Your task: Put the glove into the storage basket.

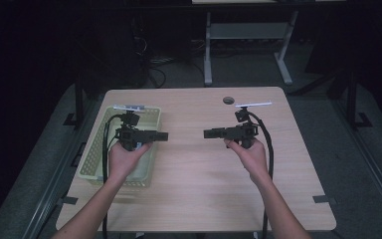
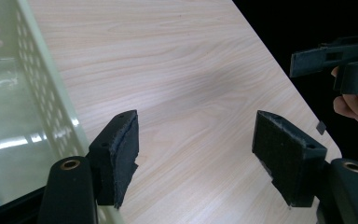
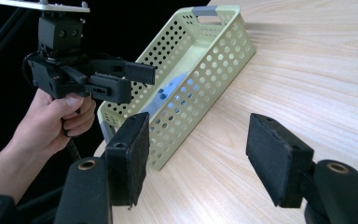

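At the left a pale green basket (image 1: 93, 164) sits along the table's (image 1: 199, 199) left edge, and the left gripper (image 1: 160, 136) hangs over its inner rim, pointing inward across the bare wood. Its jaws stand wide apart with nothing between them, plain in the left gripper view (image 2: 196, 154). Across a stretch of open table, the right gripper (image 1: 209, 133) faces it, well apart from it, and its jaws too are spread and empty (image 3: 198, 154). I judge this to be the very start: both tools poised, nothing picked up. The likeliest thing to be handled is in the basket, so the next move calls for the left gripper to turn and dip down between the walls without catching the rim. From above, the left hand (image 1: 124, 159) hides much of the basket floor. The right gripper view looks through the perforated wall and shows a flat blue-and-white item (image 3: 170, 93) lying inside; what it is I cannot tell. The left gripper view gives the basket's glossy floor (image 2: 9, 135) at its left edge, with no item on the part in sight.
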`<state>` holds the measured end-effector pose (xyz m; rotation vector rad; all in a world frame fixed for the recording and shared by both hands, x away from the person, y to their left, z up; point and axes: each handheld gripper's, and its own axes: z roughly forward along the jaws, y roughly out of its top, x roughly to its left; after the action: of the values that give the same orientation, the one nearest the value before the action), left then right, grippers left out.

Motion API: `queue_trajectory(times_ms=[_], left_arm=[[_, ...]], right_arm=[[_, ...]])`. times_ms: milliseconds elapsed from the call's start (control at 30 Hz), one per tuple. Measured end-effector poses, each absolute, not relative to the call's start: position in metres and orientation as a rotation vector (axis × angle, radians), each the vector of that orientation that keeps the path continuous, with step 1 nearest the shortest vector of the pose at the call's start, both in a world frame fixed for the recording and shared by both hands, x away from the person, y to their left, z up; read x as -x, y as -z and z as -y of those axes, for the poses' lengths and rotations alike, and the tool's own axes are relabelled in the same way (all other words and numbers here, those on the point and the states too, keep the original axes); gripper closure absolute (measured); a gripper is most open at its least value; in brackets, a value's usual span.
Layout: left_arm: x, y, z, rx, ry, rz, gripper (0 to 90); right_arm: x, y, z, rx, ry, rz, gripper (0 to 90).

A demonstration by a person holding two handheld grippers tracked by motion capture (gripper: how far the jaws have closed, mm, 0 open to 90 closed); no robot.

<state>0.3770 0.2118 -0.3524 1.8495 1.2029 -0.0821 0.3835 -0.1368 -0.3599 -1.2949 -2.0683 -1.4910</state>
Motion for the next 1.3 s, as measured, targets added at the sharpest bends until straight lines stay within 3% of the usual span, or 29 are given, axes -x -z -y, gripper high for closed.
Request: queue_trajectory(times_ms=[1300], left_arm=[[-0.360, 0.359, -0.163, -1.874, 0.125, -1.090, 27.0]], right_arm=[[-0.359, 0.369, 0.205, 1.413, 1.515, 2.036, 34.0]])
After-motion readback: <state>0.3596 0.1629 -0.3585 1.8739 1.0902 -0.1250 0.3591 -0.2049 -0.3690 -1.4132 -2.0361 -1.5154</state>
